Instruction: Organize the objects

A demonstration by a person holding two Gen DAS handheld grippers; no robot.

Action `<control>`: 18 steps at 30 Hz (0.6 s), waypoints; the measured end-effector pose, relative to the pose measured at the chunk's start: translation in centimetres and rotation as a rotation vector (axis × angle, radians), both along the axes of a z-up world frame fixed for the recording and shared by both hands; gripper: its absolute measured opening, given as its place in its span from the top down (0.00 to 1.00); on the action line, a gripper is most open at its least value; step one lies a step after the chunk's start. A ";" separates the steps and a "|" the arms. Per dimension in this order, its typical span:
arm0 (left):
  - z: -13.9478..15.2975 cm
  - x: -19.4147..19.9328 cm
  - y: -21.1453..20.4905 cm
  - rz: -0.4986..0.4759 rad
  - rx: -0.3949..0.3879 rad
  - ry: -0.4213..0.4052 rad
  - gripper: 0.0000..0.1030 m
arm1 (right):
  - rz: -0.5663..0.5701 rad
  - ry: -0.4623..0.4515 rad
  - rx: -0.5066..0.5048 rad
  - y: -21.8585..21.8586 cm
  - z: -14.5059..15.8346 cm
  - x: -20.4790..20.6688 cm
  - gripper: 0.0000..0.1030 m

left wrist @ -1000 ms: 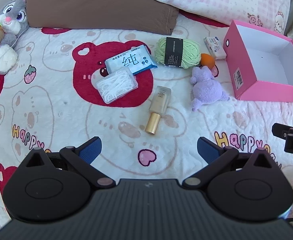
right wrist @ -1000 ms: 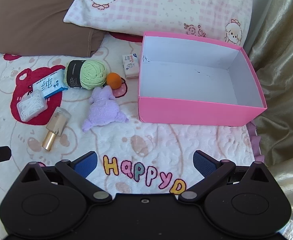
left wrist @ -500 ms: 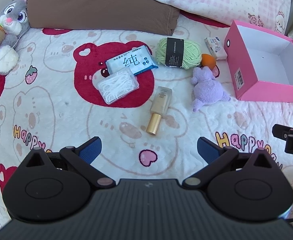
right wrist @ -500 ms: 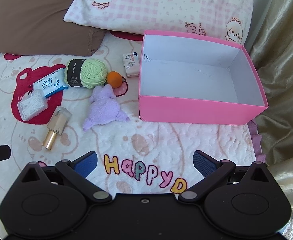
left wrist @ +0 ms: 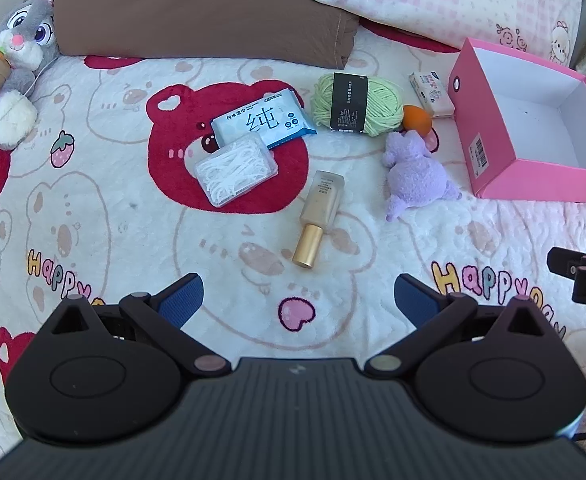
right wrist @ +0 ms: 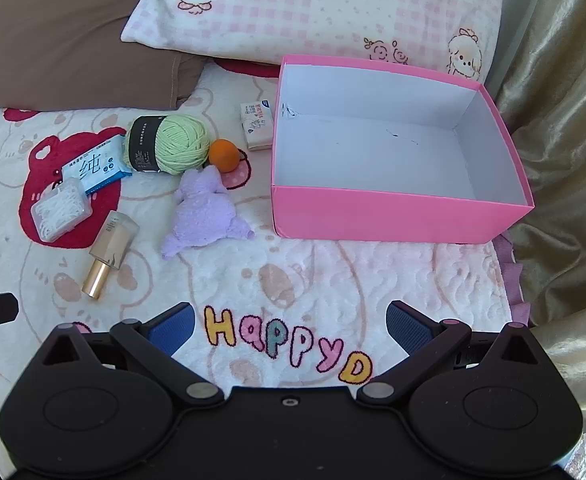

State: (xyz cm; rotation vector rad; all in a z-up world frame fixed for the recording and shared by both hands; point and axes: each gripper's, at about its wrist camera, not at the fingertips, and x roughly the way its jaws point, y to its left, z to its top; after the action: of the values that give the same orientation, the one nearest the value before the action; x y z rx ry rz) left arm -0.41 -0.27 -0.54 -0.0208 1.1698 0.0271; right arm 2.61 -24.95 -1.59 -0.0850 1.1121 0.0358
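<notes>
An empty pink box [right wrist: 397, 216] stands on the bed at the right, also in the left wrist view [left wrist: 489, 160]. Left of it lie a purple plush [right wrist: 207, 216], an orange ball [right wrist: 223, 155], green yarn [right wrist: 173, 144], a small tissue pack [right wrist: 257, 124], a blue wipes pack [left wrist: 263, 122], a clear floss-pick case [left wrist: 233, 170] and a gold-capped bottle [left wrist: 319, 216]. My left gripper [left wrist: 299, 300] is open and empty, just short of the bottle. My right gripper [right wrist: 289, 326] is open and empty, short of the box.
A brown pillow [left wrist: 197, 8] and a pink checked pillow [right wrist: 317, 4] lie at the head of the bed. A grey rabbit plush [left wrist: 13, 64] sits far left. A gold curtain [right wrist: 561, 128] hangs past the bed's right edge.
Both views have shifted slightly; the objects sit a little lower in the frames. Nothing was grasped or moved.
</notes>
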 end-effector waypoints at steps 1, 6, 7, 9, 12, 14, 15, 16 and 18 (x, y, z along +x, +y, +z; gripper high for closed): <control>0.0 0.1 0.0 -0.001 0.003 0.002 0.00 | 0.002 -0.002 -0.007 0.0 0.1 0.0 0.00; 0.7 0.9 0.1 -0.032 -0.015 0.018 0.00 | 0.011 -0.010 -0.014 0.0 1.0 -0.2 0.00; 0.9 1.0 0.1 -0.042 -0.019 0.021 0.00 | 0.012 -0.015 -0.012 -0.1 1.3 -0.2 0.00; 1.4 1.2 0.2 -0.064 -0.020 0.018 0.00 | 0.025 -0.022 0.003 -0.1 1.9 -0.2 0.00; 2.5 1.6 0.6 -0.081 -0.016 -0.016 0.00 | 0.065 -0.067 0.073 0.0 2.9 -0.4 0.00; 3.0 2.0 1.0 -0.091 -0.010 -0.046 0.00 | 0.121 -0.114 0.179 0.1 3.0 -0.3 0.00; 3.1 2.2 1.2 -0.106 -0.013 -0.065 0.00 | 0.145 -0.133 0.236 0.1 2.9 -0.1 0.00; 3.0 2.5 1.3 -0.121 -0.012 -0.083 0.00 | 0.175 -0.165 0.317 0.1 2.4 0.1 0.00; 2.5 3.3 1.6 -0.144 -0.002 -0.107 0.00 | 0.201 -0.190 0.429 0.3 1.2 0.8 0.00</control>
State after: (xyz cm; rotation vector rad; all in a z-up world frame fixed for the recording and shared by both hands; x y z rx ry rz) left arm 2.86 1.29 1.93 0.0599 1.0619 -0.1009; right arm 3.39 -24.67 -0.34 0.1812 0.8828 0.4356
